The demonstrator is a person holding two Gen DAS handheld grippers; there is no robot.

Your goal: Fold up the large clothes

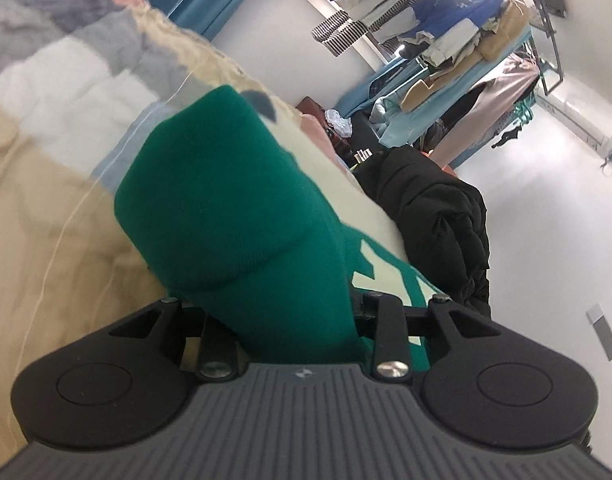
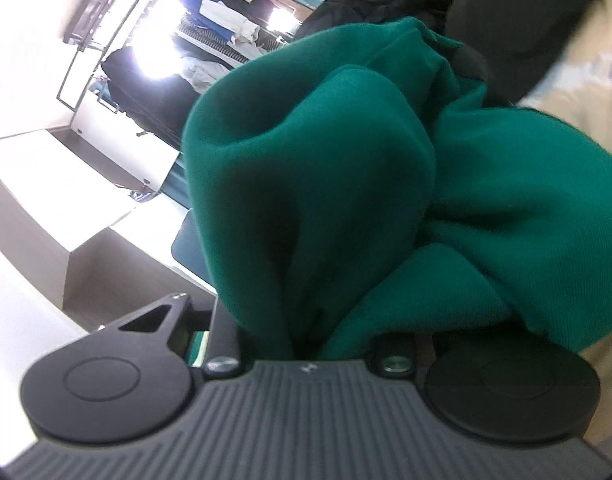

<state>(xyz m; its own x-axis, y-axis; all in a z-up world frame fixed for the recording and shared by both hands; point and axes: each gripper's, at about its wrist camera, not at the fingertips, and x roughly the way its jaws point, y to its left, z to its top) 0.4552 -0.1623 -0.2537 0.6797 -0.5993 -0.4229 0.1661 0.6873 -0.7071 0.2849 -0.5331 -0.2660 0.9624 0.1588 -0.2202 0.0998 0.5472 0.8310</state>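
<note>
A green sweatshirt (image 1: pixel 234 200) with pale lettering fills the middle of the left wrist view; its ribbed cuff end sticks out ahead. My left gripper (image 1: pixel 290 332) is shut on this green cloth, and its fingertips are hidden by it. In the right wrist view, bunched folds of the same green sweatshirt (image 2: pixel 346 184) hang from my right gripper (image 2: pixel 306 344), which is shut on the cloth. Both views are tilted and the garment is lifted off the surface.
A patchwork blanket (image 1: pixel 58 92) in beige, grey and white lies behind the sweatshirt. A black jacket (image 1: pixel 438 220) is heaped to the right, also at the top of the right wrist view (image 2: pixel 506 12). Racks of clothes (image 1: pixel 466 40) stand far back. White floor lies to the right.
</note>
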